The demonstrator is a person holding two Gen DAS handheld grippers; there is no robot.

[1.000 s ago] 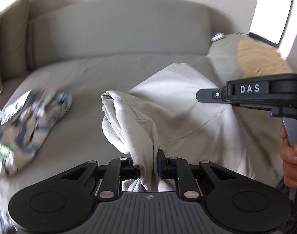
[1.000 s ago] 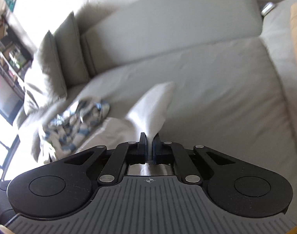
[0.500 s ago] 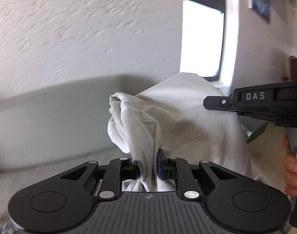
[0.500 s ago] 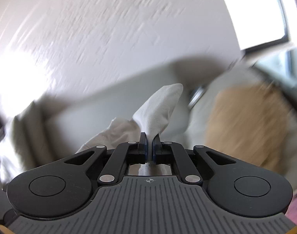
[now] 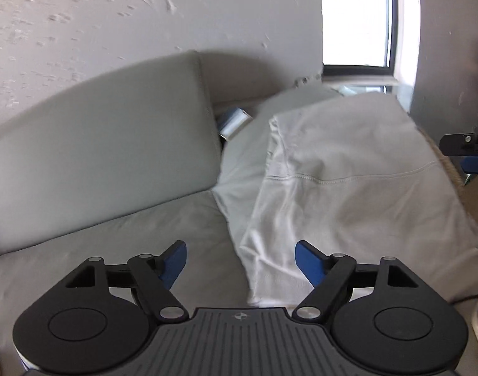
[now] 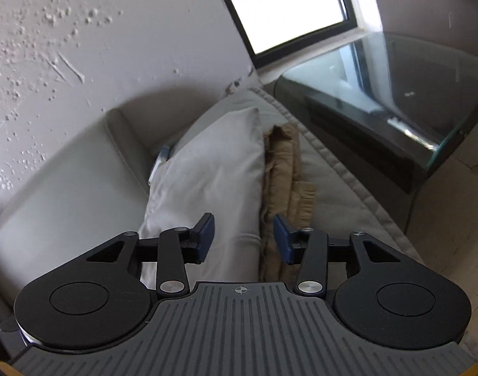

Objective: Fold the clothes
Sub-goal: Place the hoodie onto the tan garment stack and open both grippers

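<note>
A folded light grey garment [image 5: 342, 185] lies on the arm end of the grey sofa [image 5: 91, 156]. In the right wrist view the same grey garment [image 6: 213, 175] rests on top of a folded tan garment [image 6: 286, 169]. My left gripper [image 5: 240, 258] is open and empty, just in front of the grey garment's near edge. My right gripper [image 6: 243, 238] is open and empty, its fingers either side of the grey garment's near right edge. The right gripper's tip [image 5: 467, 150] shows at the right edge of the left wrist view.
A glass-topped dark side table [image 6: 395, 106] stands right of the sofa under a window [image 6: 282, 3]. A small blue-and-white object [image 5: 234, 122] is wedged between the back cushion and the sofa arm. A textured white wall [image 5: 113, 15] is behind.
Both grippers held the grey garment up in the air and carried it to the right. Now it lies on the sofa arm and both grippers have opened and let go.
</note>
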